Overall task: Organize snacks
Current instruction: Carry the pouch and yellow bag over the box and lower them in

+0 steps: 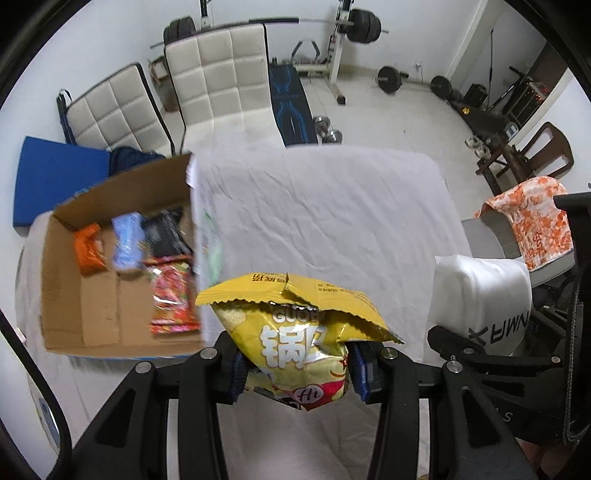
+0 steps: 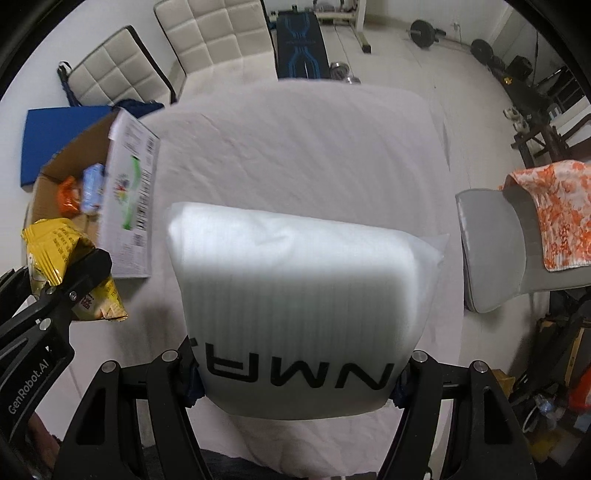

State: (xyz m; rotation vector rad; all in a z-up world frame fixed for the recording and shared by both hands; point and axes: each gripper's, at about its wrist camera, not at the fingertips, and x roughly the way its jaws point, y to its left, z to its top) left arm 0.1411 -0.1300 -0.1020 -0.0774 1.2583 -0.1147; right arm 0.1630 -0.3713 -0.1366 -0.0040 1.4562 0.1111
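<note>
My left gripper is shut on a yellow snack bag, held above the white-clothed table just right of an open cardboard box. Inside the box lie an orange pack, a light blue pack, a black pack and a red pack. My right gripper is shut on a large white foam-wrapped package with black letters. In the right wrist view the yellow bag and the left gripper show at the left edge, beside the box.
Two padded white chairs stand behind the table. A grey chair with an orange patterned cloth is at the right. A blue mat, a weight bench and barbells fill the floor beyond.
</note>
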